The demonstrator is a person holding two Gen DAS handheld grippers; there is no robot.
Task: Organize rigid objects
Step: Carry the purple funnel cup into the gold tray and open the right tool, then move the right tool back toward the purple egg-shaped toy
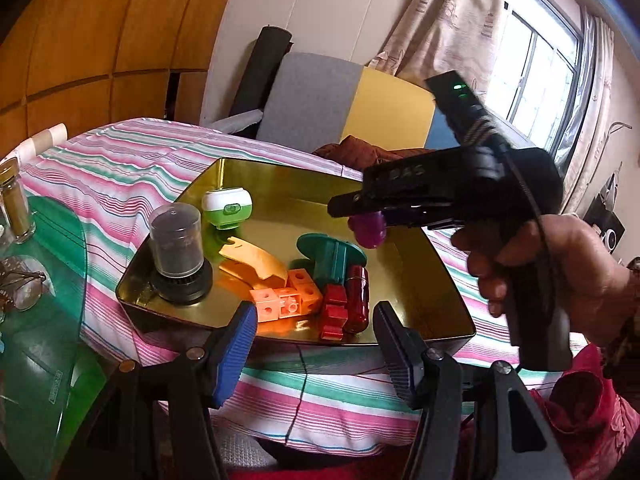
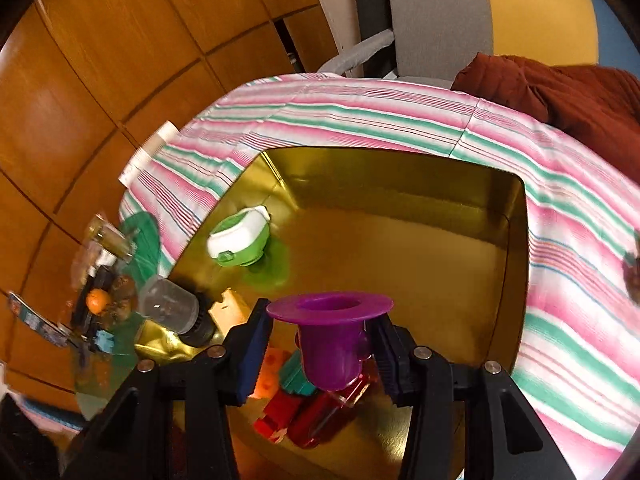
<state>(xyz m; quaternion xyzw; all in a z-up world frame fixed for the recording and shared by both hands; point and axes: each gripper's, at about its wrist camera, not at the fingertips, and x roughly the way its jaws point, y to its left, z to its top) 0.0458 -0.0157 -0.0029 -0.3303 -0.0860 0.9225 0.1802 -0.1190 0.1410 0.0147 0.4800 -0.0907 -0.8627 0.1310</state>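
Your right gripper is clamped on a purple spool, flange up, held above the gold tray near its right-front part. In the left wrist view your right gripper comes in from the right over the tray with the purple spool showing under its tip. Embossed characters on its side look like "DAS", but that is too blurred to trust.

Your left gripper is spread wide with nothing between the pads, hovering at the tray's near edge.

In the tray, nearest your grippers: a red block beside a dark red cylinder, an orange cube chain, a teal spool lying on its side, touching the red pieces. Further left, an orange curved piece and a clear-capped jar on a black base. At the far left of the tray, a green-and-white case, well apart from the rest.

The tray sits on a striped cloth. Left of it is a green glass table with a spice jar and glasses. No readable labels on any of these.
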